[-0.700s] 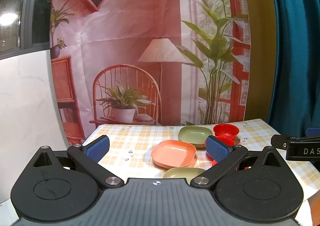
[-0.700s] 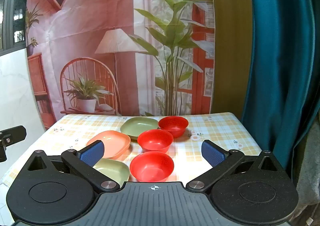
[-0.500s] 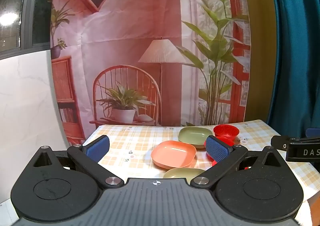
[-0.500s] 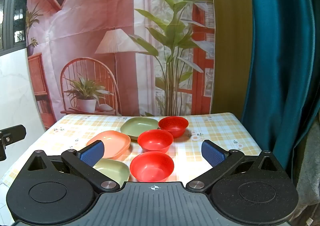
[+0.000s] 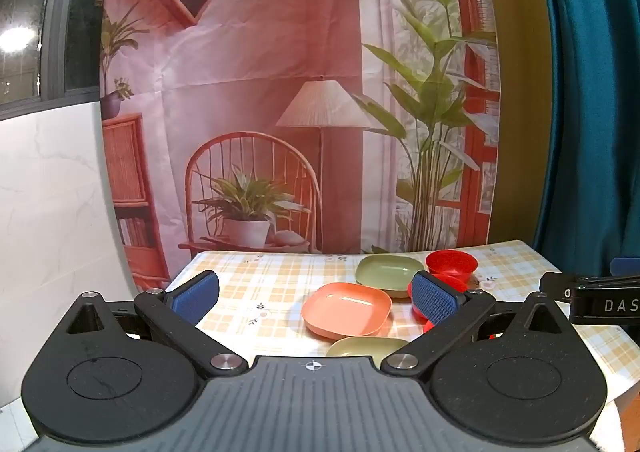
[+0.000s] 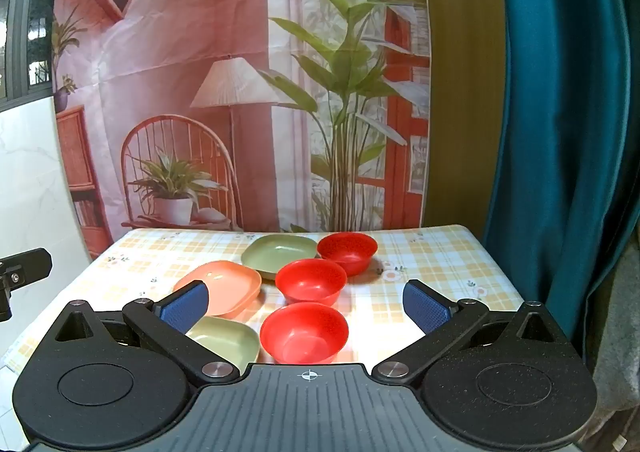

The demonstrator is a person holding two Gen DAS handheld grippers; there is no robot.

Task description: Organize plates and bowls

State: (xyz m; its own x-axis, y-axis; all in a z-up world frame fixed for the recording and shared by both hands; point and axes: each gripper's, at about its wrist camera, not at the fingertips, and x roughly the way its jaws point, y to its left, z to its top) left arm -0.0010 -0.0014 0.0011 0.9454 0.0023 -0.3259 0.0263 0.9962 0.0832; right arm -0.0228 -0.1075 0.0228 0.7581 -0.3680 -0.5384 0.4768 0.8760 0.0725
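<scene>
Right wrist: nearest red bowl [image 6: 303, 332] lies beyond the wide-apart jaws

In the left wrist view the left gripper's right finger [image 5: 434, 302] covers most of the middle red bowl [image 5: 454, 281] and the near red bowl [image 5: 427, 326]. The gripper body hides the front of the near green plate [image 5: 364, 346]. The right gripper [image 5: 592, 302] is cut off by the picture's edge. In the right wrist view a finger [image 6: 185, 308] overlaps the orange plate [image 6: 228, 286].
</scene>
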